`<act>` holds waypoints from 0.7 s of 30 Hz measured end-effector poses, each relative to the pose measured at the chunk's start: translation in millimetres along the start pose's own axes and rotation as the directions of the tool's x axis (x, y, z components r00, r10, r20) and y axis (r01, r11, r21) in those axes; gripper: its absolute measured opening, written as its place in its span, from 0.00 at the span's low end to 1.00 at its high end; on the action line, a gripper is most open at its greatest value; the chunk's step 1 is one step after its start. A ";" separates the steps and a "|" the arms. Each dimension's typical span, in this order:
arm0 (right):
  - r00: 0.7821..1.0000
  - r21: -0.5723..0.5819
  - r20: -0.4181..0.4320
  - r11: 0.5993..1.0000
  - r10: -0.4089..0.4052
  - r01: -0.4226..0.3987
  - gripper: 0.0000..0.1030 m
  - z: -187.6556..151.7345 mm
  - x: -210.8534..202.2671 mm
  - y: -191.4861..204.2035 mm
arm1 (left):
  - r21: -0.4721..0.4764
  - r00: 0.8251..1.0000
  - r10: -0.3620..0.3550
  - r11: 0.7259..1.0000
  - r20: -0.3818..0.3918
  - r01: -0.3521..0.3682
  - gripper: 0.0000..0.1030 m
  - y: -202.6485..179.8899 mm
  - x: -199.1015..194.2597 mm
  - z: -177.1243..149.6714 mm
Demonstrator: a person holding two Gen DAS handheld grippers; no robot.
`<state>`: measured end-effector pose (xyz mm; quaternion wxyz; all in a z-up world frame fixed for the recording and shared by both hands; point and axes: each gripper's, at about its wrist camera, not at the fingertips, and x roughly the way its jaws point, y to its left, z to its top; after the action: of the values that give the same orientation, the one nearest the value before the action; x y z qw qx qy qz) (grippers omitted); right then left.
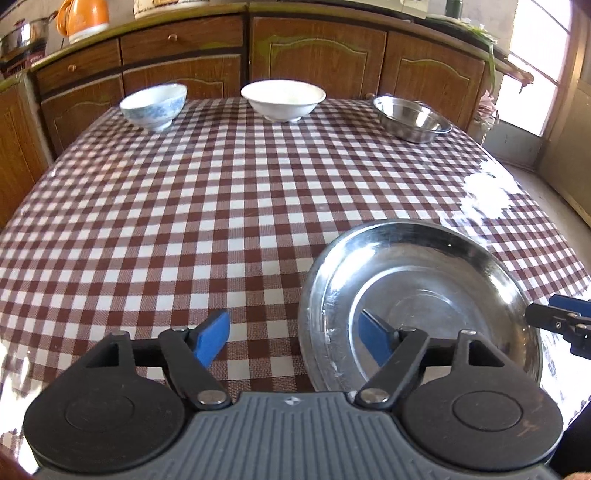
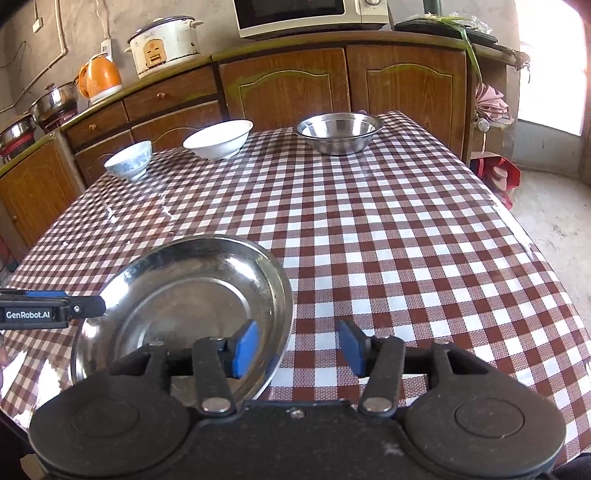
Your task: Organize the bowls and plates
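Note:
A round steel plate (image 1: 424, 291) (image 2: 184, 288) lies flat on the red-and-white checked tablecloth (image 1: 221, 206) near the front edge. My left gripper (image 1: 293, 338) is open across the plate's left rim, one blue pad over the cloth and the other above the plate, neither pressing. My right gripper (image 2: 298, 347) is open across the right rim in the same way. Along the far edge stand a blue-patterned bowl (image 1: 155, 105) (image 2: 129, 160), a white bowl (image 1: 282, 99) (image 2: 218, 138) and a steel bowl (image 1: 412, 118) (image 2: 340, 133), all upright and apart.
Wooden cabinets (image 2: 280, 88) run behind the table, carrying an orange kettle (image 2: 99, 79), a rice cooker (image 2: 164, 44), a microwave (image 2: 310, 14) and metal pots (image 2: 55, 99). The table drops off at the right to a concrete floor (image 2: 554, 221) and a bright doorway.

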<state>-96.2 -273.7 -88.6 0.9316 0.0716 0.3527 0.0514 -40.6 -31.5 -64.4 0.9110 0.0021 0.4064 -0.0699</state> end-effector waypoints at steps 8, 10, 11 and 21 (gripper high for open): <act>0.997 0.046 -0.055 0.997 0.058 -0.056 0.64 1.0 15.7 -4.7 | -0.004 0.998 -0.033 0.999 -0.060 0.032 0.68 0.3 19.2 0.7; 0.993 0.080 -0.082 0.994 0.085 -0.078 0.64 0.6 23.0 -7.9 | -0.002 0.995 -0.055 0.998 -0.077 0.055 0.57 0.5 24.3 0.0; 0.991 0.093 -0.091 0.991 0.100 -0.091 0.64 0.5 25.8 -9.1 | -0.005 0.994 -0.071 0.998 -0.083 0.070 0.54 0.6 27.0 -0.8; 0.990 0.056 -0.095 0.993 0.109 -0.104 0.31 8.2 36.0 6.6 | -0.003 0.995 -0.083 0.997 -0.054 0.083 0.33 -1.0 29.1 -5.2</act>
<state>-64.2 -262.7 -104.8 0.9070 0.1115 0.3947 0.0955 -25.4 -35.8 -89.3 0.8959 -0.0132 0.4308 -0.1076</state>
